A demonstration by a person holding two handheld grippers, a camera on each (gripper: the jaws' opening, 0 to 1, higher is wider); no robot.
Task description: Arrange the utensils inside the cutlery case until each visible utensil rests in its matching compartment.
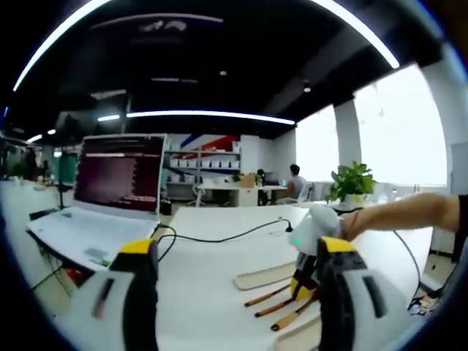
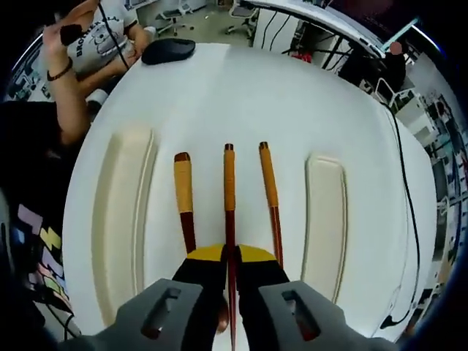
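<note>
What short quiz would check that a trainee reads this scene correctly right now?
1. Multiple choice: relative to the two cream oblong case pieces, the three brown wooden utensils with yellow grips lie
A. inside one piece
B. between them, on the white table
C. stacked on top of one piece

2. True or false: the right gripper is shut on the middle utensil.

3. Fill in: in the left gripper view, the left gripper holds nothing and its jaws stand ____.

Key: 1 B; 2 true; 3 open.
</note>
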